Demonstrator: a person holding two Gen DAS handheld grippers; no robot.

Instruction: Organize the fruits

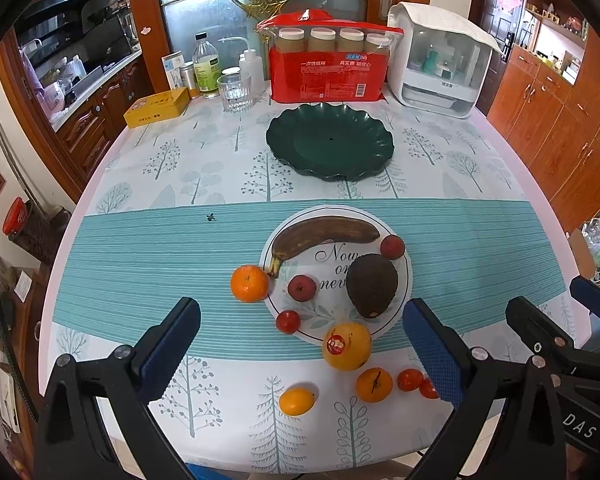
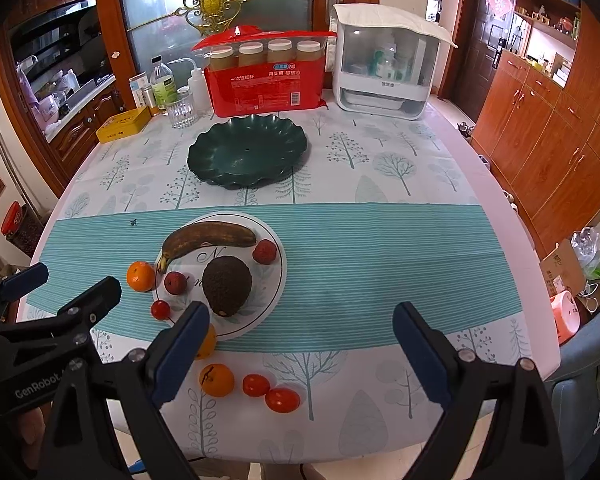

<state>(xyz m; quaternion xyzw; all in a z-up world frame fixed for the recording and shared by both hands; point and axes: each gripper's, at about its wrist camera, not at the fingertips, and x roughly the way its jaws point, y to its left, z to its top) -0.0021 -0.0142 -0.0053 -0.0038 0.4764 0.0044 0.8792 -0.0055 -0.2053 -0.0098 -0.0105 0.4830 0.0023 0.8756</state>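
Note:
A white plate (image 1: pixel 405 280) on the teal runner holds a brown banana (image 1: pixel 324 232), an avocado (image 1: pixel 372 290) and two small red fruits (image 1: pixel 302 288). Around it lie a mandarin (image 1: pixel 249 283), a cherry tomato (image 1: pixel 288 321), a stickered yellow orange (image 1: pixel 347 346), a small orange (image 2: pixel 217 379), a kumquat (image 1: pixel 297 401) and two tomatoes (image 2: pixel 283 400). An empty dark green dish (image 1: pixel 330 144) sits farther back. My left gripper (image 1: pixel 300 348) hangs open over the near fruits. Beside it, my right gripper (image 2: pixel 302 354) is open over the table's front edge, holding nothing.
At the back stand a red pack of paper cups (image 1: pixel 324 76), a white lidded appliance (image 1: pixel 440 68), a glass (image 1: pixel 236 92), bottles (image 1: pixel 206 66) and a yellow tin (image 1: pixel 156 108). Wooden cabinets (image 2: pixel 548 140) line the right. A blue chair (image 2: pixel 580 380) is at the near right.

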